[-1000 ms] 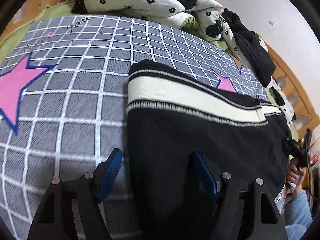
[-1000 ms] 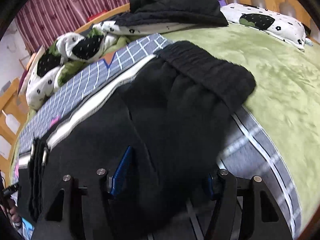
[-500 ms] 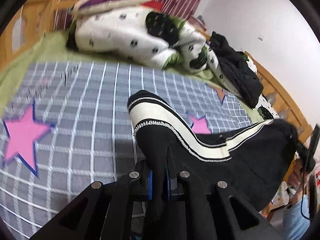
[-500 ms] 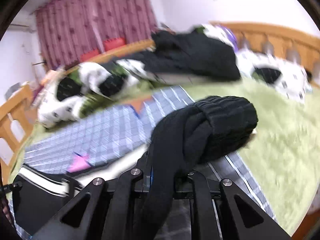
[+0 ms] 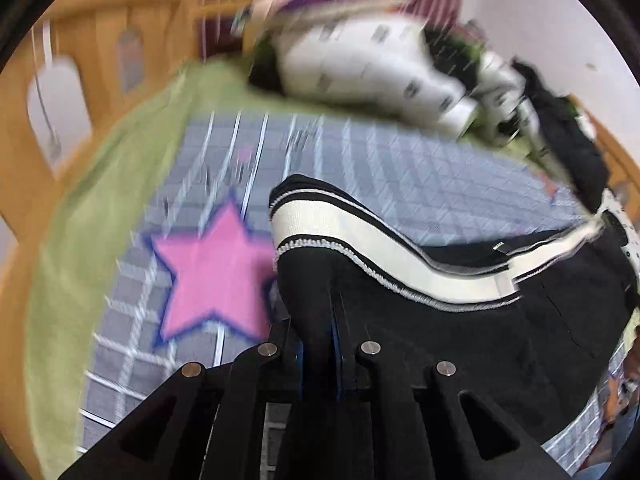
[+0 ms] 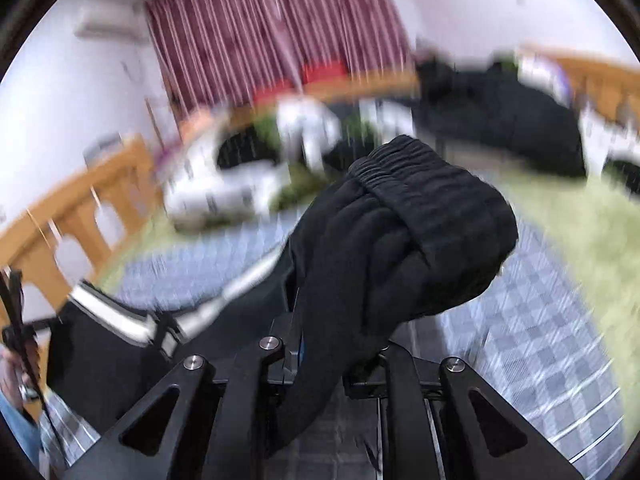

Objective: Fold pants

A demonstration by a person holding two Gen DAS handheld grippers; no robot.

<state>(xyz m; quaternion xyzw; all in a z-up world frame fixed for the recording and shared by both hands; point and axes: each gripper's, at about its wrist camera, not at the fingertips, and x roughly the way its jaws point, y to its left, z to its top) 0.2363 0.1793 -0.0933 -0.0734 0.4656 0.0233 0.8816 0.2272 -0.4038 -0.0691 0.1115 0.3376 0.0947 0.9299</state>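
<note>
On a bed (image 5: 100, 216) covered with a green sheet, a pair of black pants (image 5: 460, 332) with a cream side stripe (image 5: 360, 248) hangs lifted between two hand-held grippers. The left gripper (image 5: 320, 344) has its fingers clamped together on a pinch of the black fabric at the hem end of a leg, where the striped edge curls up just above the fingers. Below and to the left of that hem lies a grey checked blanket (image 5: 360, 160) with a pink star (image 5: 212, 272) outlined in blue, spread over the green sheet.

The right gripper (image 6: 320, 344) is likewise closed tight on the pants, holding them near the ribbed elastic waistband (image 6: 424, 184), which bunches and droops over the right finger. From there the black cloth and its cream stripe run down to the left of the right wrist view, toward a person's hand (image 6: 12, 364) at the picture's edge.

A rumpled white quilt with dark flower print (image 5: 376, 68) and a heap of dark clothing (image 6: 500, 120) rest at the far side of the bed. A wooden bed rail (image 6: 80, 208) and maroon curtains (image 6: 276, 28) stand behind. Both views are blurred by motion, so finer detail cannot be told.
</note>
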